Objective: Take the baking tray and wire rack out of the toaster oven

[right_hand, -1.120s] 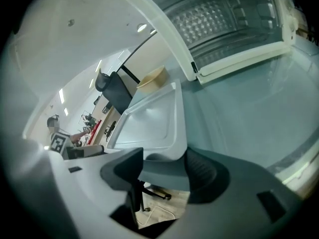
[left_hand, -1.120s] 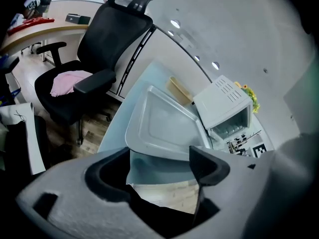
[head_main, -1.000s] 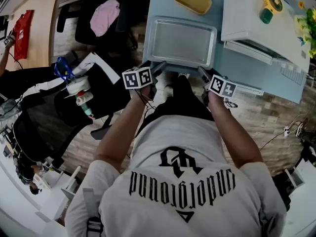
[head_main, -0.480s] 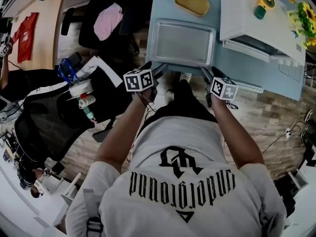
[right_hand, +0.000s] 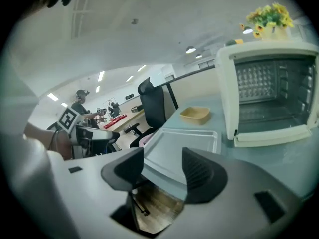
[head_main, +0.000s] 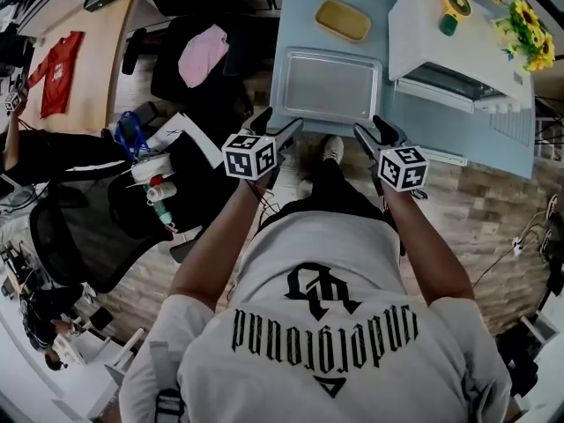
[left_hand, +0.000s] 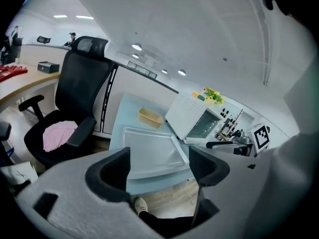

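Silver baking tray (head_main: 328, 86) lies just beyond left gripper (head_main: 280, 123) and right gripper (head_main: 374, 130), jaws apart, empty

The right claw (right_hand: 163, 166) hides the baking tray's (right_hand: 175, 142) near corners; the toaster oven (right_hand: 269, 88) is cropped

Silver baking tray (head_main: 328, 86); white toaster oven (head_main: 432, 26); pale-blue table (head_main: 416, 127).

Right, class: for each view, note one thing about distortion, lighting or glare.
Head view: the fisheye lens curves the table edges. Left gripper view: ceiling lights show as small bright spots. Right gripper view: black round vignette, and the toaster oven walls bow.
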A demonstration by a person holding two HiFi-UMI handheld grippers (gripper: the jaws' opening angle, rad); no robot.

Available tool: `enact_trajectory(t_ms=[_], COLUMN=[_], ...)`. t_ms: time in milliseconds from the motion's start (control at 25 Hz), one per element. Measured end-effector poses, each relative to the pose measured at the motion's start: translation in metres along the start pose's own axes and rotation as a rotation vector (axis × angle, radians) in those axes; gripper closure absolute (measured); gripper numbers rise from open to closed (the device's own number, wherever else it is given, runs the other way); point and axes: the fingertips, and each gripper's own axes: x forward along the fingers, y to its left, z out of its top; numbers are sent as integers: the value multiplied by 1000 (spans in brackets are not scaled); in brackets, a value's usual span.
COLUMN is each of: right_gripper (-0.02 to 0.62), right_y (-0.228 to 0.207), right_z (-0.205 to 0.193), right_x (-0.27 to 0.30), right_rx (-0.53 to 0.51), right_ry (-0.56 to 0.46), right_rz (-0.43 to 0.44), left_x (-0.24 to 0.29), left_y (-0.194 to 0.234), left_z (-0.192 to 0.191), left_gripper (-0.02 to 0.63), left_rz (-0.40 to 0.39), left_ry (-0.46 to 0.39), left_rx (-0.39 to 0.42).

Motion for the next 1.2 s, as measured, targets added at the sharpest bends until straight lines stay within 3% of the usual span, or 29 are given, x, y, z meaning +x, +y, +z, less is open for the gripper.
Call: enact_trajectory(t_ms=[280, 640, 1200], right_gripper=[376, 408, 543], right_y=[53, 108, 161], right_z=[48, 97, 129], right_x=[-37, -84, -159], right_rx=[-182, -314, -460], right_ry=[-103, -226, -359], right_rz=[88, 149, 177], left_x=[-50, -115, -175], left_y=[-43, -84, -139], left_z=[57, 91, 113], left_gripper=[236, 313, 558], left_rz=[-58, -107, -215], left_ry=[-154, -288, -444], left_rx=[172, 287, 378])
